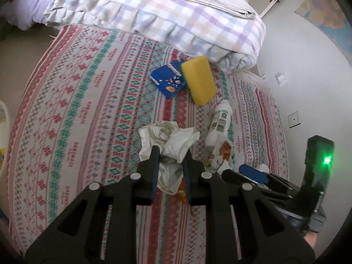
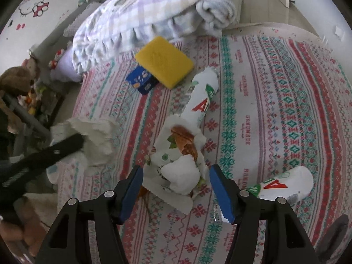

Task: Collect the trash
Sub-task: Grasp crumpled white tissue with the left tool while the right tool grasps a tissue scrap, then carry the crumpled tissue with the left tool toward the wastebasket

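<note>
On the patterned bed sheet (image 1: 77,110) lies trash. My left gripper (image 1: 170,154) is shut on a crumpled white paper (image 1: 169,138), which also shows in the right wrist view (image 2: 96,138). My right gripper (image 2: 176,176) is open, its fingers on either side of a crumpled printed food wrapper (image 2: 180,162), seen in the left wrist view too (image 1: 221,154). A white bottle (image 2: 201,96) lies just beyond the wrapper. A second white bottle (image 2: 286,184) lies to the right of my right gripper.
A yellow sponge (image 1: 199,80) and a blue packet (image 1: 168,80) lie further up the bed, by a folded checked blanket (image 1: 165,13). Stuffed toys (image 2: 17,83) sit off the bed's left side. A white wall (image 1: 308,66) runs along the right.
</note>
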`<action>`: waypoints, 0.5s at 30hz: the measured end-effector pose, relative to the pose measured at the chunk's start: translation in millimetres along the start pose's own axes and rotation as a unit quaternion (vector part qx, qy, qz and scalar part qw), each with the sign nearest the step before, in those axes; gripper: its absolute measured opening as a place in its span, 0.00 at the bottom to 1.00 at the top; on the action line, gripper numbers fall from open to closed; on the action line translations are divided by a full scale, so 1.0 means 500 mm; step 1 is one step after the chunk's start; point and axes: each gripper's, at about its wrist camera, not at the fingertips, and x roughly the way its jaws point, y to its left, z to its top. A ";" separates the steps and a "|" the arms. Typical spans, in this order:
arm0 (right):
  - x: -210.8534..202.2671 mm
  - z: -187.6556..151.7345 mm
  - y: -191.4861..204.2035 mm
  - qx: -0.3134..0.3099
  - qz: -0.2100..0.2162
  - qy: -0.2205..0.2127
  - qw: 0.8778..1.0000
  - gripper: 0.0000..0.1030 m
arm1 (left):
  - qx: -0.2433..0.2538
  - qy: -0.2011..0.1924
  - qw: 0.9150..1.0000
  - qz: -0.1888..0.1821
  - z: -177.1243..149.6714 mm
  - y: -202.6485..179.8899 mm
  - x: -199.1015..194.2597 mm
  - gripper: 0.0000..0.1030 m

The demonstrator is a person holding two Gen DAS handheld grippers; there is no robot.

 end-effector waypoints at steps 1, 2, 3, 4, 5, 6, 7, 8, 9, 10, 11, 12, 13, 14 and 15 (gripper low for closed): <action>0.008 -0.001 0.001 -0.001 -0.004 0.005 1.000 0.58 | -0.002 0.000 1.000 -0.001 -0.001 0.004 -0.002 0.21; 0.015 -0.002 0.002 -0.001 -0.007 0.009 1.000 0.54 | -0.004 0.001 1.000 -0.003 -0.001 0.008 -0.005 0.21; 0.021 -0.003 0.003 -0.001 -0.009 0.012 1.000 0.51 | -0.006 0.000 1.000 -0.004 -0.001 0.012 -0.008 0.21; 0.026 -0.004 0.002 -0.001 -0.009 0.015 1.000 0.44 | -0.007 -0.001 1.000 -0.004 -0.002 0.016 -0.011 0.21; 0.034 -0.005 0.001 -0.001 -0.011 0.019 1.000 0.37 | -0.009 -0.002 1.000 -0.005 -0.001 0.019 -0.014 0.21; 0.038 -0.005 -0.001 0.000 -0.014 0.021 1.000 0.33 | -0.011 -0.002 1.000 -0.006 0.000 0.023 -0.017 0.21; 0.040 -0.005 -0.002 0.001 -0.016 0.022 1.000 0.22 | -0.015 -0.003 1.000 -0.007 -0.002 0.028 -0.021 0.21; 0.039 -0.005 -0.004 0.004 -0.016 0.021 1.000 0.20 | -0.017 -0.004 1.000 -0.009 -0.002 0.032 -0.024 0.21; 0.032 -0.005 -0.006 0.007 -0.012 0.016 1.000 0.20 | -0.020 -0.005 1.000 -0.011 -0.002 0.036 -0.028 0.21; 0.019 -0.005 -0.005 0.009 -0.007 0.006 1.000 0.20 | -0.022 -0.007 1.000 -0.012 -0.002 0.040 -0.033 0.21; 0.004 -0.005 -0.004 0.009 -0.001 -0.005 1.000 0.19 | -0.023 -0.009 1.000 -0.014 -0.001 0.044 -0.038 0.21; -0.009 -0.006 -0.004 0.009 0.005 -0.013 1.000 0.19 | -0.024 -0.010 1.000 -0.016 -0.001 0.048 -0.043 0.21; -0.024 -0.006 -0.002 0.008 0.013 -0.022 1.000 0.19 | -0.026 -0.013 0.999 -0.018 -0.001 0.051 -0.049 0.21; -0.033 -0.006 -0.001 0.007 0.016 -0.028 0.999 0.19 | -0.027 -0.014 0.999 -0.020 -0.001 0.055 -0.053 0.21; -0.043 -0.006 -0.002 0.007 0.022 -0.035 0.999 0.19 | -0.028 -0.017 0.999 -0.022 -0.001 0.059 -0.059 0.21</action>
